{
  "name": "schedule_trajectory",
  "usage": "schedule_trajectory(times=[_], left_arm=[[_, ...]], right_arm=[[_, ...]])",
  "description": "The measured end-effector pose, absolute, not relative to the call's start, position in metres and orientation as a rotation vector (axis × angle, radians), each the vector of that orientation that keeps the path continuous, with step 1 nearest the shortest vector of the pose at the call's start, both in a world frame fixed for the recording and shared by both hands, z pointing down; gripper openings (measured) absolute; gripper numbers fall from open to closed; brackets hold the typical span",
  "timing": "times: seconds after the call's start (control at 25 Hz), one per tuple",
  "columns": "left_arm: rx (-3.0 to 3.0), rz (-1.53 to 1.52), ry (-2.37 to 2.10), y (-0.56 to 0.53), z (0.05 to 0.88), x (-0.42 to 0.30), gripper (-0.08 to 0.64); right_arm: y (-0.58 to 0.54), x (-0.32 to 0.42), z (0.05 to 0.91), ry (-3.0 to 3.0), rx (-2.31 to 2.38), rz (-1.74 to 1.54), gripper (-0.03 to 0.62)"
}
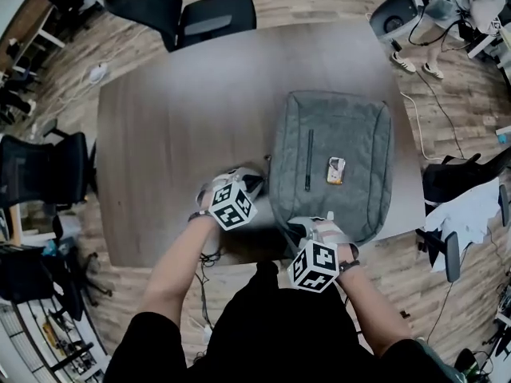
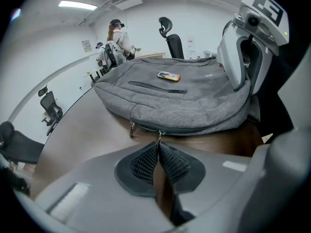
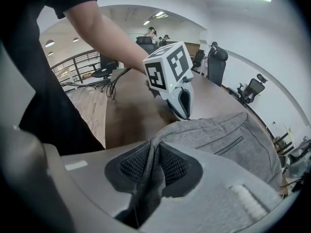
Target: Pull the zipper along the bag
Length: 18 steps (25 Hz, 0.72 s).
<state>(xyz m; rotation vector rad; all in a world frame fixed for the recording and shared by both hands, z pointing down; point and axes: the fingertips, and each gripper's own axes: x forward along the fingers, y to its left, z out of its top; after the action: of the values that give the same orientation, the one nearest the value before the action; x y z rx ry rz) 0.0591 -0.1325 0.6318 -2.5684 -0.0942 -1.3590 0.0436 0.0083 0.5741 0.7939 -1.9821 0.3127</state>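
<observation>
A grey fabric bag lies flat on the brown table, near its front edge. My left gripper is shut on a small metal zipper pull at the bag's near edge. A second pull hangs free just to its left. In the head view my left gripper sits at the bag's front left corner. My right gripper is shut on a fold of the bag's grey fabric at the front edge, and it shows in the head view too.
A small orange tag lies on top of the bag beside a short closed pocket zipper. Office chairs stand at the far side and the left of the table. A person stands at the far right, and cables run over the floor.
</observation>
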Motion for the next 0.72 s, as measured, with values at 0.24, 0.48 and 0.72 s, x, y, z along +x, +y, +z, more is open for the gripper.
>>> schedule_trajectory(times=[0.24,0.48,0.72], left_arm=[[-2.516,-1.367,-0.159,-0.163,0.634,0.078,0.034],[-2.54,-1.398,-0.15,-0.171,0.639,0.087,0.035],[-2.673,-1.35,0.025,-0.162,0.634,0.075,0.032]], right_arm=[[0.012,0.043,0.576,-1.989,0.758,0.277,0.064],[0.013,0.044,0.58,-1.994,0.752,0.271,0.066],[0.006,0.046,0.574,-2.064,0.865,0.266,0.135]])
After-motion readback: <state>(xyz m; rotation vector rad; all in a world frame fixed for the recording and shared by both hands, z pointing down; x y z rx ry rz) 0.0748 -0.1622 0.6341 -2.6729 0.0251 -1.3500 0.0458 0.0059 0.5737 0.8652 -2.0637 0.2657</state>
